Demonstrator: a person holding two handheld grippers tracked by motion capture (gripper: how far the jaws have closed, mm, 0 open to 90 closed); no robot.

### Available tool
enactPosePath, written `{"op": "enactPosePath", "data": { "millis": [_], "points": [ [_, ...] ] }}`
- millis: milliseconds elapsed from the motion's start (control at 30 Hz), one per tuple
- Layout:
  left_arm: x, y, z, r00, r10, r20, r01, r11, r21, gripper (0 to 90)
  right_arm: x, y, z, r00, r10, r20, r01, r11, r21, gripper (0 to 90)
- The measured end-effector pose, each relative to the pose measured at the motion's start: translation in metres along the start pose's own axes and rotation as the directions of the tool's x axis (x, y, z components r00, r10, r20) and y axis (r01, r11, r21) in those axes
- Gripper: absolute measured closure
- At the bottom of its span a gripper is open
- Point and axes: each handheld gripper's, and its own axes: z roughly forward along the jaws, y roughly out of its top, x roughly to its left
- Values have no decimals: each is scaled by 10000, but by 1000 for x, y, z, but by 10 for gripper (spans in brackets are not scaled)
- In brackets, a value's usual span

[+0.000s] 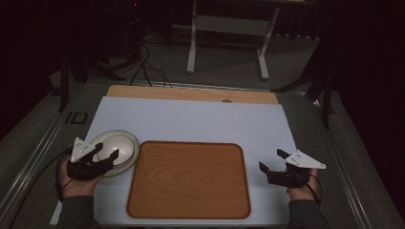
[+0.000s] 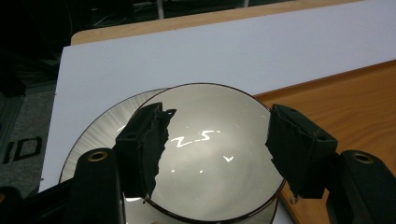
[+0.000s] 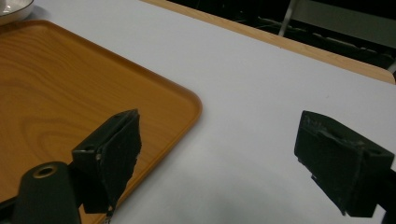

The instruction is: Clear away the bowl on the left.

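A white sheet [image 1: 191, 121] covers most of the wooden table [image 1: 191, 93], leaving a bare wood strip along the far edge. On the sheet's near middle lies a wooden tray [image 1: 188, 179], with nothing on it. Just left of the tray, near the sheet's left edge, sits a white bowl [image 1: 119, 148] with a dark rim; in the left gripper view a second rim peeks out beneath it on the left, so it may rest on a plate or another bowl, though I cannot tell which. The left gripper [image 1: 106, 156] hangs at the bowl's near-left side, jaws spread wide to either side of the bowl [image 2: 210, 154]; whether the pads touch the rim I cannot tell. The right gripper [image 1: 271, 160] is over the bare sheet just right of the tray, well apart from the bowl, its jaws wide open with nothing between them.
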Motion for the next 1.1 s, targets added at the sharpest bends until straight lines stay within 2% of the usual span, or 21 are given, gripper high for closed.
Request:
{"op": "enactPosePath", "data": {
  "millis": [167,467,833,1100],
  "points": [
    [0,1,-1,10000,20,-49,-21,9999,-106,413,0,0,0,10000,-41,24,41,10000,-21,142],
    [4,1,0,9995,-190,-252,185,9996,-207,417,-1,0,0,10000,-54,83,54,10000,-70,142],
    [11,2,11,9965,-153,-827,160,9998,76,426,-3,1,0,9999,-66,127,67,9999,-148,142],
    [20,-2,17,9908,-362,-1305,418,9983,404,417,-2,1,0,9998,-113,164,116,9998,-136,142]
  ]
}}
